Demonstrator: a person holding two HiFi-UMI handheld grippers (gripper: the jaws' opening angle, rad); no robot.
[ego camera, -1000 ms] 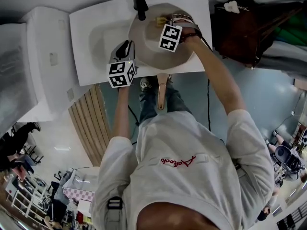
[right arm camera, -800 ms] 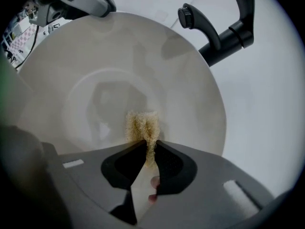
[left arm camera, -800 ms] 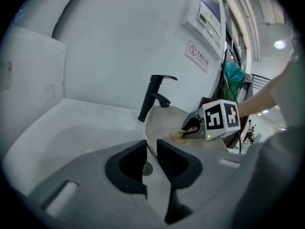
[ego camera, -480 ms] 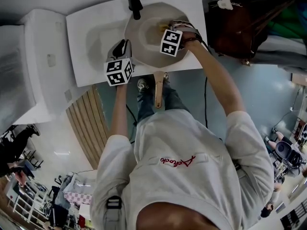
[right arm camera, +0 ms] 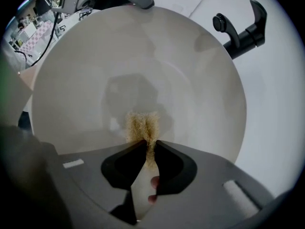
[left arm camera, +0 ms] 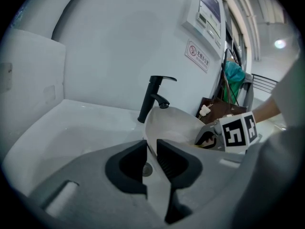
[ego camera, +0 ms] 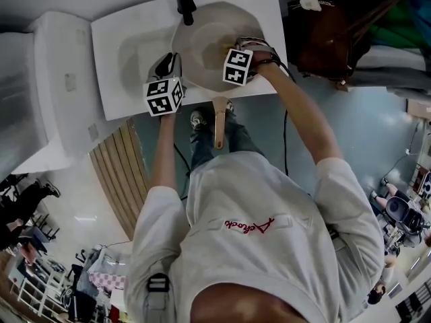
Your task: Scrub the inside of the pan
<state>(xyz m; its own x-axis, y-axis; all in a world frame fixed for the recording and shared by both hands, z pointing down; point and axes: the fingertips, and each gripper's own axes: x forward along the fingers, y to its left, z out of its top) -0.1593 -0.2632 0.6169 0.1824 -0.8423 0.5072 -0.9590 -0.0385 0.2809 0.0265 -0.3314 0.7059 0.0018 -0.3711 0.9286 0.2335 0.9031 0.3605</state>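
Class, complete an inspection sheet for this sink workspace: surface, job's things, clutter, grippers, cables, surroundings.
Surface: white sink, with the pan in its basin.
Job's things: pale pan, its wooden handle sticking out past the sink's front edge; yellowish scrub pad pressed against the pan's inside.
Clutter: nothing seen in the sink.
Grippers: left gripper shut on the pan's rim; right gripper shut on the scrub pad.
Cables: black cable hanging beside the right arm.
Surroundings: black faucet, brown bag, wall sign.
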